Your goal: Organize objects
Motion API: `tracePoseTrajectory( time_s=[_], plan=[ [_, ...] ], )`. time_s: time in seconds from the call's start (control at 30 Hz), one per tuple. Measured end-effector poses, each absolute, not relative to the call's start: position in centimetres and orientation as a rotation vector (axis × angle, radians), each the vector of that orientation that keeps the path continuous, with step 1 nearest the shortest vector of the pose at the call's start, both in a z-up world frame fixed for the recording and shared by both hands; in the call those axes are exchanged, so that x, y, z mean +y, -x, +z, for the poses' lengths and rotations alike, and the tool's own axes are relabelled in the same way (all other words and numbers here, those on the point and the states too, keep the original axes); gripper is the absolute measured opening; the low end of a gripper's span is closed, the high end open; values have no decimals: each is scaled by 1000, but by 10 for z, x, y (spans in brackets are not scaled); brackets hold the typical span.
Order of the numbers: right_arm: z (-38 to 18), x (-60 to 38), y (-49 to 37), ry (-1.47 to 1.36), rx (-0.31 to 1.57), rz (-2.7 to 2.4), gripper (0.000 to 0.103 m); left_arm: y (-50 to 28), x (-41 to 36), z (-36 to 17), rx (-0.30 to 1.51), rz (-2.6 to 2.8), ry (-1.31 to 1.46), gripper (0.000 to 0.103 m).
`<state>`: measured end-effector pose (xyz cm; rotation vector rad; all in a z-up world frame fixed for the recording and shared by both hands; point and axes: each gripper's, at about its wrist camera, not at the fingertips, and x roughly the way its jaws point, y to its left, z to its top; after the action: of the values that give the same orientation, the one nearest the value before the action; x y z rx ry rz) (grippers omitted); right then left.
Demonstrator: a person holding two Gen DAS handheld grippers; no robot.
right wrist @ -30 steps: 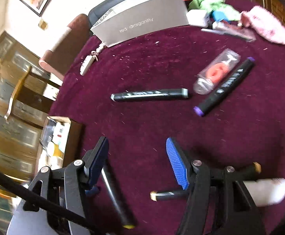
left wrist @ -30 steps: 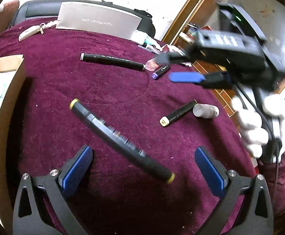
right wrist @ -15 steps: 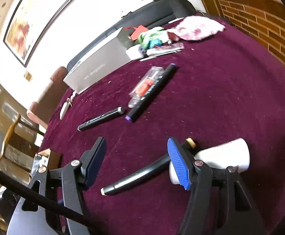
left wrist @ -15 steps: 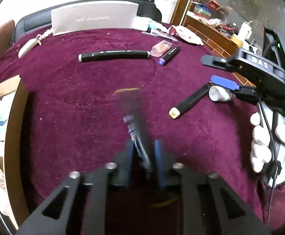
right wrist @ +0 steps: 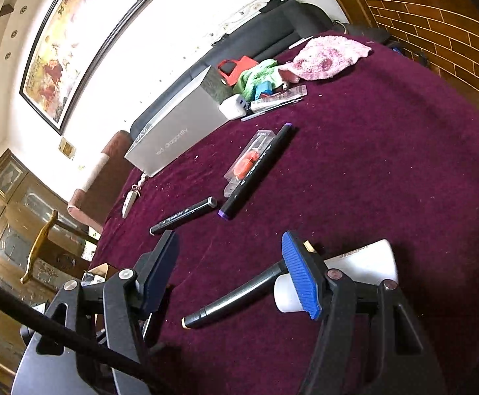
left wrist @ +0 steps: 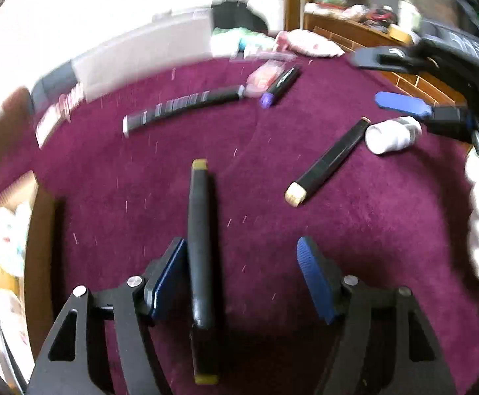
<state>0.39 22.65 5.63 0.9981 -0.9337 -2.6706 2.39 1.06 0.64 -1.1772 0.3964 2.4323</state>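
Observation:
A black marker with yellow caps (left wrist: pixel 200 247) lies on the maroon cloth between the jaws of my left gripper (left wrist: pixel 241 250). It rests close against the left pad while the jaws are opening, and the right pad is well clear of it. My right gripper (right wrist: pixel 229 247) stands open over a cream-capped black marker (right wrist: pixel 239 296), whose far end runs behind the right finger. A white bottle (right wrist: pixel 361 263) lies on its side behind that finger. In the left wrist view the right gripper (left wrist: pixel 387 82) hovers just over the bottle (left wrist: pixel 392 135) and the cream-capped marker (left wrist: pixel 330 161).
Farther back lie a grey-capped marker (right wrist: pixel 183 215), a purple-capped marker (right wrist: pixel 259 171) and a clear packet (right wrist: pixel 249 161) with something red inside. A grey box (right wrist: pixel 173 131), a pink cloth (right wrist: pixel 325 56) and small clutter line the far edge. A cardboard box (left wrist: pixel 38 247) stands at the left.
My left gripper shut on the yellow-capped marker, swung it from a diagonal to point straight away, and has now opened. My right gripper moved over to the cream-capped marker and bottle.

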Motion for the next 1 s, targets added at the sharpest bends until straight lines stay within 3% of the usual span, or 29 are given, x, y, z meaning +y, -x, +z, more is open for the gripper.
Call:
tracePoseTrajectory(
  time_s=[0.03,0.07,0.13,0.43,0.67,0.73,0.9,1.0],
  plan=[
    [57,225,-5,-1008,-926,-2688,64,-22,8,8,351,2406,1192,46],
    [59,224,-6,-1024,-933,-2678,64,-20,1,11,274,2382,1214,19],
    [60,220,-12,-1035,-988,-2572,64,-17,-13,15,166,2316,1250,11],
    [39,184,-8,-1386,-971,-2569,64,-40,-65,25,-82,2289,1232,11],
    [34,160,34,-1520,-810,-2774,65,-35,-76,10,-106,2282,1323,11],
    [34,148,46,-1556,-672,-2835,60,-34,-71,11,-69,2302,1323,11],
    [31,119,50,-1595,-310,-2911,36,-37,-56,9,31,2369,1291,14],
    [30,120,43,-1587,-235,-2920,24,-41,-49,8,46,2369,1249,32]
  ],
)
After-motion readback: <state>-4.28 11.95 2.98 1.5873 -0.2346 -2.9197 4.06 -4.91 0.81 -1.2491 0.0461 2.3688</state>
